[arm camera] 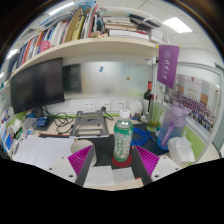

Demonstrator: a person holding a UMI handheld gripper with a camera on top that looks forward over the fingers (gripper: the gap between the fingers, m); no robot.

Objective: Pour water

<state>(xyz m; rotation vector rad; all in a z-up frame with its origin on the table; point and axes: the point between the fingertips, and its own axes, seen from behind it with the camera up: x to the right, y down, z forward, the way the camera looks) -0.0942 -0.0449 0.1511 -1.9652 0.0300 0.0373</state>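
Gripper [114, 160] half open, pads [83, 157] either side of bottle [122, 141]. Bottle upright, long axis vertical, cap at 12 o'clock, green label. Can't tell whether the pads press on it or it just stands between them on the desk [50, 150]. Monitor [38, 88] at 10 o'clock, cup [170, 125] at 2 o'clock, shelf [80, 48] above.

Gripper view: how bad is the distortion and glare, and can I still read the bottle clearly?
Gripper view: strong fisheye bending, the bookshelf curves overhead; ceiling lights blow out to white; the bottle between the open jaws is visible but small, its label unreadable; the monitor is dark, without glare.
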